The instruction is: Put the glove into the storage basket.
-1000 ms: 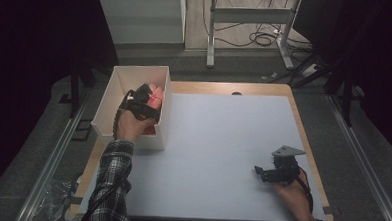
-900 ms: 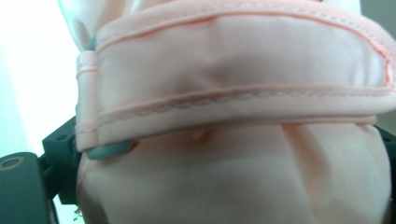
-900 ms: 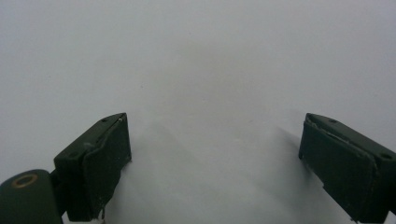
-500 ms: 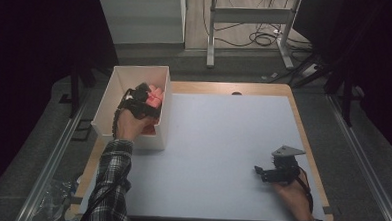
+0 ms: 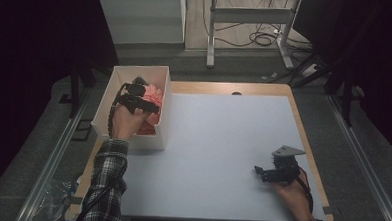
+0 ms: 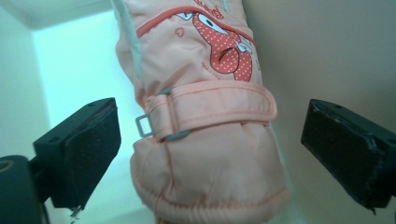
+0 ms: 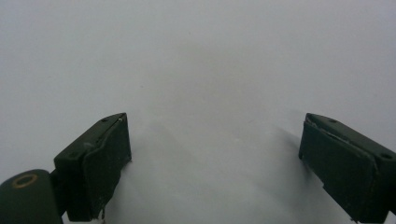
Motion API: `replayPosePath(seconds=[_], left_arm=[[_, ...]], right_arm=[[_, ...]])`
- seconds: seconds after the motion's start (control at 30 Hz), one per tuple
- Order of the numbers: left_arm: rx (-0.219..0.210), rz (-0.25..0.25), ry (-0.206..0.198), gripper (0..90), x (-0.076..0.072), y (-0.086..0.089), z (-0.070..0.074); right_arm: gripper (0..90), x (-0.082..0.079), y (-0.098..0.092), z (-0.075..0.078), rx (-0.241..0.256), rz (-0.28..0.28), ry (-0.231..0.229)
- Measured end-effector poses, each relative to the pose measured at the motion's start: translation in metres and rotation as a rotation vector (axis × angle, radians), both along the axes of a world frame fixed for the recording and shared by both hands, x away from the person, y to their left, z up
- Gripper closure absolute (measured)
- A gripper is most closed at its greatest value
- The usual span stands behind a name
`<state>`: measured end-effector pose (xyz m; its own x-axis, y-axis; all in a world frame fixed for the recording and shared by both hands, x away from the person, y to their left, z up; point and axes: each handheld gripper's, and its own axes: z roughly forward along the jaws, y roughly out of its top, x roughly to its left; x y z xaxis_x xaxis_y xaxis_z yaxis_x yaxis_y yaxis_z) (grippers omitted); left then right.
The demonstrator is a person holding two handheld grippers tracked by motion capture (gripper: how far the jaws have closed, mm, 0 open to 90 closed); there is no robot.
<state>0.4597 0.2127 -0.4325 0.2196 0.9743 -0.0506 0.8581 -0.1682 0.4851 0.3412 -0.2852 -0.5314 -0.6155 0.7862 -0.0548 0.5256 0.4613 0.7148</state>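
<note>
The left gripper [image 5: 143, 99] is reaching into the white box [image 5: 162, 120] at the table's [image 5: 222, 141] far left corner, its jaws standing wide apart on either side of a pink glove [image 6: 205, 140] and gripping nothing. The glove is lying inside the box, close to the wall nearest the table's middle, with its strap and buckle facing the left gripper view. The right gripper [image 5: 266, 172] is resting on the table's near right part, its jaws likewise spread wide over bare surface.

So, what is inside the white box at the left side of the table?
A pink glove lies inside the white box, between the open jaws of the left gripper. What lies under the glove is covered.
</note>
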Motion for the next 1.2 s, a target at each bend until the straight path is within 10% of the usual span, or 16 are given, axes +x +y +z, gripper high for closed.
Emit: replayPosePath(seconds=[0.63, 1.2], left_arm=[[-0.079, -0.066, -0.173, 2.7, -0.055, 0.018, 0.019], [-0.154, -0.149, -0.267, 1.8, -0.124, 0.011, 0.000]], right_arm=[[9.4, 0.000, 0.000, 0.000, -0.001, 0.000, -0.001], [9.4, 0.000, 0.000, 0.000, -0.002, -0.001, 0.002]])
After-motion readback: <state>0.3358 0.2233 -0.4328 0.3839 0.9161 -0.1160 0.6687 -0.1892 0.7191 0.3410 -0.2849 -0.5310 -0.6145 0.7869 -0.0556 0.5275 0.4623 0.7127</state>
